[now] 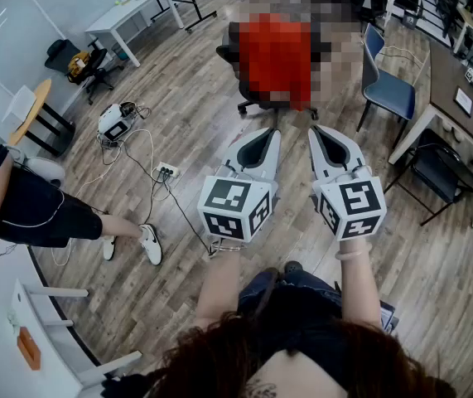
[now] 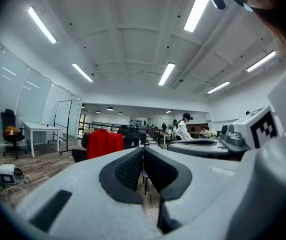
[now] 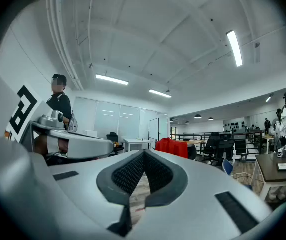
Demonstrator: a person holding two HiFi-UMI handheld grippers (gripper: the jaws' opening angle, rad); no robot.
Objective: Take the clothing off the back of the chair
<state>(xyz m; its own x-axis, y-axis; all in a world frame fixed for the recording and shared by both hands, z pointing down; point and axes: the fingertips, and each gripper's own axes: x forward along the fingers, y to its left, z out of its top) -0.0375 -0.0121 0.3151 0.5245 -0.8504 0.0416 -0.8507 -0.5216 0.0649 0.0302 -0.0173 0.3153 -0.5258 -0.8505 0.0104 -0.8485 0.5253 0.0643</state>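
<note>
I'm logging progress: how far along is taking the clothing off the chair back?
Done: nothing; the red clothing hangs on the chair back, across the room. In hand: nothing; the left gripper and right gripper are shut, empty, far from it. Remaining: approach, grip it, lift it off.

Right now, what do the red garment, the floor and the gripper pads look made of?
Red garment: soft matte cloth, hanging in loose vertical creases; the weave is too far off to tell.
Floor: wood or wood-look laminate with a low sheen; plank seams and grain show.
Pads: black and matte with a fine dotted grip texture, probably rubber or a similar elastomer.
</note>
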